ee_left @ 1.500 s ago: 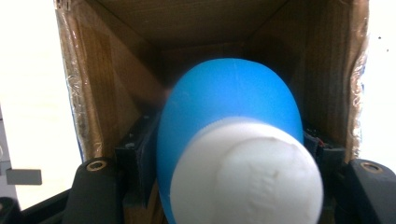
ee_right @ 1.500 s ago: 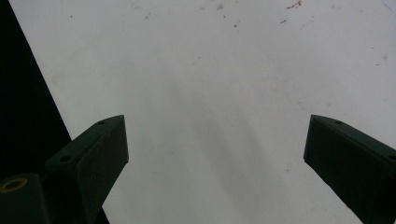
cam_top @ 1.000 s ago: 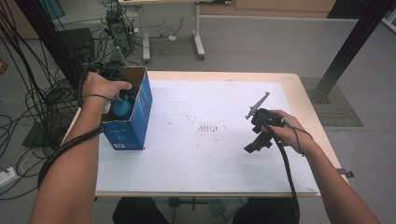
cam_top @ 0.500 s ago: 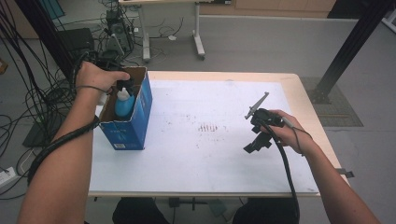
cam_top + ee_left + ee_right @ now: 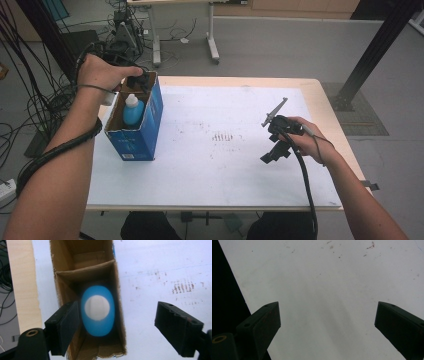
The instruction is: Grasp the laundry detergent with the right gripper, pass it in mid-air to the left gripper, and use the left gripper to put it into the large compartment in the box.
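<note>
So the blue bottle (image 5: 133,111) is in the box now. It stands upright inside the blue cardboard box (image 5: 150,131) at the left of the high view, white cap up. A second ago the left tool (image 5: 138,81) was down in the box clamped on it; since then its jaws have just been opening and it's lifted clear, now hovering over the box's far end. In the left gripper view the bottle (image 5: 98,310) sits between the spread jaws but well below them, nothing touching. Looks like the drop-off is done. The right tool (image 5: 272,141) is released too, parked over the white desk (image 5: 225,170) at the right, holding nothing.
</note>
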Action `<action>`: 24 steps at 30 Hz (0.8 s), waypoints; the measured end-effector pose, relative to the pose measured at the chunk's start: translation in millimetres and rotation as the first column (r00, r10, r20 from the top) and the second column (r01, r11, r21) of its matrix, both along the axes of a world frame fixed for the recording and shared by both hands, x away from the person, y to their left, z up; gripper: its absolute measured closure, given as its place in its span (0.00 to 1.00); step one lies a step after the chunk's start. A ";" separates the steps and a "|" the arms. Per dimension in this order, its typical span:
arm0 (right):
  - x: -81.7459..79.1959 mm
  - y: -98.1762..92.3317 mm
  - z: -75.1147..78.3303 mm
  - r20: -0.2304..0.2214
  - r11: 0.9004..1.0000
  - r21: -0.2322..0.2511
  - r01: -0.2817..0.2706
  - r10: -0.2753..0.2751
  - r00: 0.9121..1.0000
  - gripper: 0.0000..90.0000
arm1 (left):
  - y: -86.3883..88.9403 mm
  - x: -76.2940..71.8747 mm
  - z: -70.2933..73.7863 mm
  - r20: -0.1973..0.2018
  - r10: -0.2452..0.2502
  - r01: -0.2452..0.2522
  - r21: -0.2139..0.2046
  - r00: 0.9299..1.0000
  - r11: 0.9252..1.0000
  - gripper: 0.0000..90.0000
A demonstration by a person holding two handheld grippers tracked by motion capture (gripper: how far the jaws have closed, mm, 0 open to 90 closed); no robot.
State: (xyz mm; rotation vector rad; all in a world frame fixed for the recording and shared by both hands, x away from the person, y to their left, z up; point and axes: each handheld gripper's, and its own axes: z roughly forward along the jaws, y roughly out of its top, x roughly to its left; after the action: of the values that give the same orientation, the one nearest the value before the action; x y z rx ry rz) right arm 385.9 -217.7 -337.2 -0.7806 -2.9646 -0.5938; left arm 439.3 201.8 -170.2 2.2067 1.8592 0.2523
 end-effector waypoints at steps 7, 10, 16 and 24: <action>0.9 2.3 1.2 0.000 1.000 -0.010 -0.008 0.008 1.000 0.07 | -14.4 -4.6 7.6 -0.007 -0.052 0.052 -0.025 0.999 0.998 0.13; 0.7 2.5 2.2 0.000 1.000 -0.009 -0.008 0.008 1.000 0.07 | -25.4 -7.3 9.1 -0.012 -0.088 0.088 -0.036 0.996 0.995 0.10; 1.0 3.7 2.2 -0.007 1.000 -0.022 -0.008 0.008 1.000 0.07 | -48.0 -13.5 11.3 -0.012 -0.171 0.171 -0.042 0.985 0.984 0.09; 1.8 1.3 6.9 -0.009 1.000 -0.018 0.000 0.000 1.000 0.07 | -76.6 -21.2 11.5 -0.021 -0.270 0.269 -0.045 0.963 0.962 0.08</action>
State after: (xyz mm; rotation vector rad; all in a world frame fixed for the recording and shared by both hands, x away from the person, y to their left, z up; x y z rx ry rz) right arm 387.7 -216.4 -330.3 -0.7828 -2.9660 -0.5627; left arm 418.1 125.2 -158.6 2.4099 1.5355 0.1309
